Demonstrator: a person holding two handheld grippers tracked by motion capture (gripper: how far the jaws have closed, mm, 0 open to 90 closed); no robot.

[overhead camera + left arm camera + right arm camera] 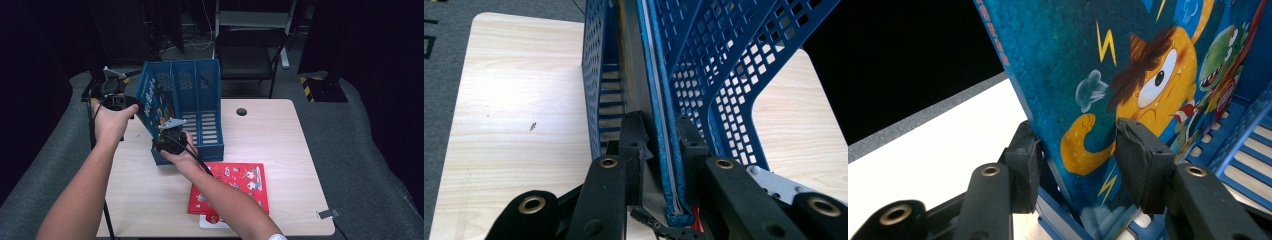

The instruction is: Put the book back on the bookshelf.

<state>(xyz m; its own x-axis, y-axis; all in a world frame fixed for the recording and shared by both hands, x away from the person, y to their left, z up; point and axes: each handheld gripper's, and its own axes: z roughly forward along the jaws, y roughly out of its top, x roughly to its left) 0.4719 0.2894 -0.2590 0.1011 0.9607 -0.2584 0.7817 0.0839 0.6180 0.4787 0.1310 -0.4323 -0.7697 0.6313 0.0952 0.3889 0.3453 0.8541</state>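
At centre frame, your left gripper is clenched on the upper edge of a blue picture book standing tilted in the leftmost slot of the blue file rack on the desk. Your right gripper has its jaws around the book's lower corner; whether they press it is unclear. A red book lies flat at lower centre, outside the rack.

— Blue file rack: hard plastic, perforated, slightly glossy?
— Yes. Blue picture book: printed card cover, smooth, low sheen.
— Counter?
— Pale wood-grain laminate, smooth, matt.
— Red book?
— Glossy printed paper.
— Tool pads?
— Matt black plastic, brass-coloured metal rivets.
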